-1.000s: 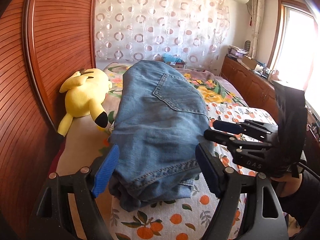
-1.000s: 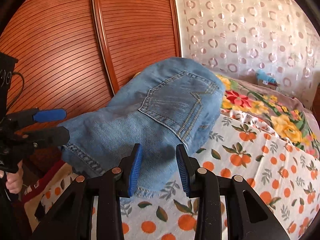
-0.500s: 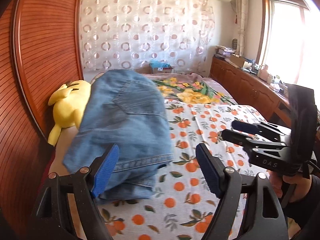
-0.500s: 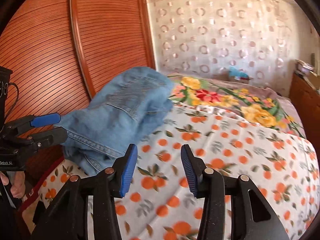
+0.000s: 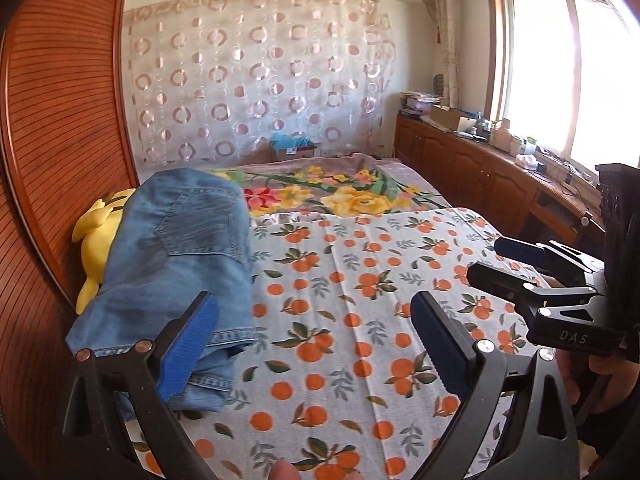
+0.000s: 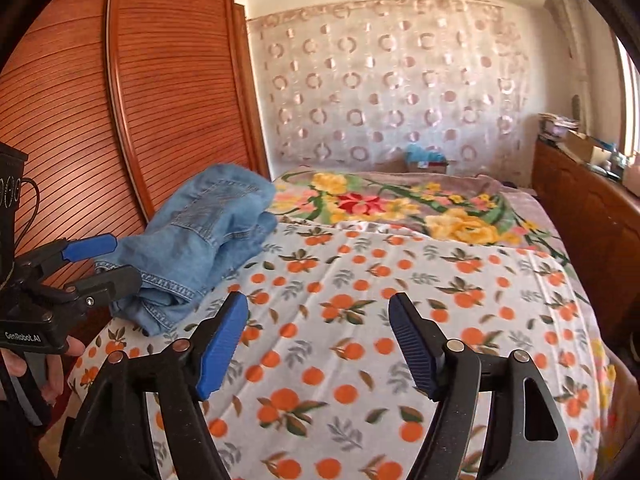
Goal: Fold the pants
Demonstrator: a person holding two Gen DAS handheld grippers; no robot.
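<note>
The folded blue jeans (image 5: 176, 264) lie in a stack at the left side of the bed, back pocket up, and also show in the right wrist view (image 6: 200, 244). My left gripper (image 5: 316, 344) is open and empty, just right of the stack's near end. My right gripper (image 6: 320, 340) is open and empty over the orange-print sheet, to the right of the jeans. Each gripper shows in the other's view: the right one (image 5: 516, 264) and the left one (image 6: 100, 260).
The bed carries an orange-print sheet (image 5: 360, 280) and a floral blanket (image 5: 340, 188) farther back. A yellow plush toy (image 5: 96, 236) lies behind the jeans against the wooden wardrobe (image 6: 140, 100). A wooden cabinet (image 5: 480, 168) with clutter runs along the right under the window.
Both grippers have pulled back and swung right, away from the jeans. The right gripper's jaws have opened wider. The jeans now sit off to the left in both views.
</note>
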